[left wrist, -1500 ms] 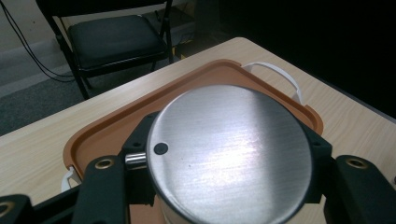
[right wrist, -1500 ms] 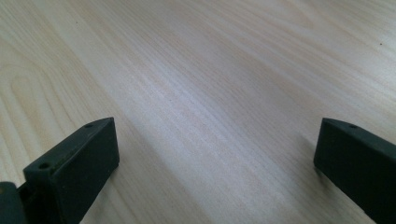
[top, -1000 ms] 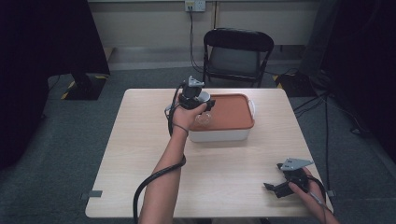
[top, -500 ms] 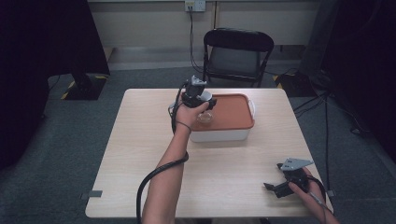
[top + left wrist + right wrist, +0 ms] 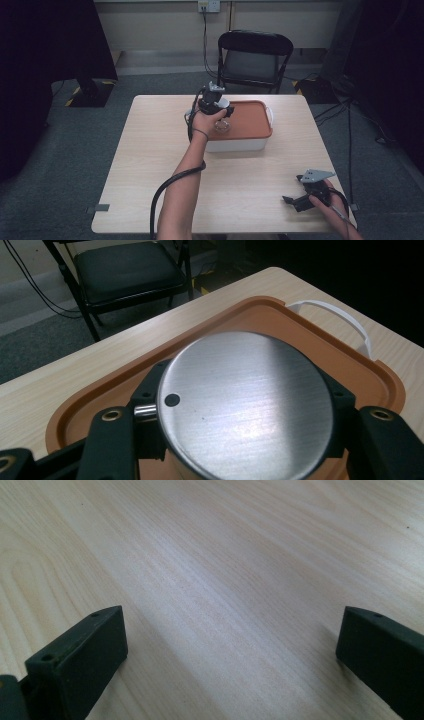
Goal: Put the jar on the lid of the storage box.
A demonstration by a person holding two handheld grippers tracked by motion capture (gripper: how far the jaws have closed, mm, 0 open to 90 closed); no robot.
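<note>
The round metal can has a flat top of brushed steel, a little shiny, with one small dark hole near its edge. It sits between the black jaws of the left tool, which is clenched on its two sides. In the left gripper view the can is above the orange lid of a white plastic box; I cannot tell whether it touches the lid. The lid is smooth, with rounded corners and a raised rim, and a thin white handle curves out at the end of the box.

The left hand grips the tool from behind, and the forearm stretches forward from the near edge of the table to the left part of the box. A black cable hangs along this arm.

The right tool is low over the near right corner of the table, well apart from the box, with the right hand around it. Its jaws stand wide, with bare pale wood between them, so it is released.

The table is of light wood with fine grain. Behind it stands a black folding chair with a padded seat, on a grey carpet floor.
</note>
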